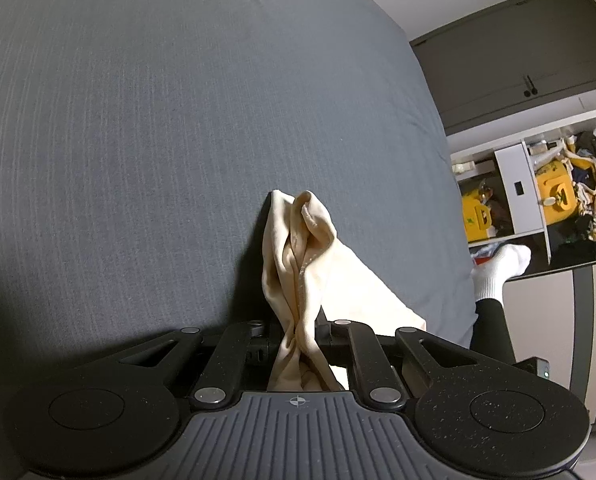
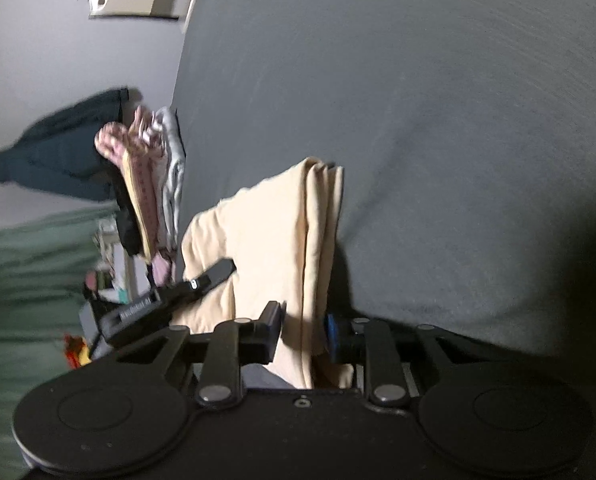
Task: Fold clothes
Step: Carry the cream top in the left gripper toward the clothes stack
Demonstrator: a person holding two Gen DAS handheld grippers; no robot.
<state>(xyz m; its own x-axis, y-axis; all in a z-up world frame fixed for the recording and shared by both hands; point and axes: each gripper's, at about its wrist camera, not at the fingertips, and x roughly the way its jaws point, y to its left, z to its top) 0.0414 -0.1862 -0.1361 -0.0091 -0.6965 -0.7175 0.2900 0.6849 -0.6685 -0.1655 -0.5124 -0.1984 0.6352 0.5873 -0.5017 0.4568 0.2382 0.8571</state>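
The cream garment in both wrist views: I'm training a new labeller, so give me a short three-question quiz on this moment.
1. True or false: the left gripper is shut on the cream garment.
2. What lies under the garment? A) grey bed sheet B) wooden table C) tiled floor
3. Fill in: in the right wrist view, the right gripper also grips the ____ garment, and a stack of folded clothes sits to the left of it.

Key: 1 true. 2 A, the grey bed sheet. 3 cream.
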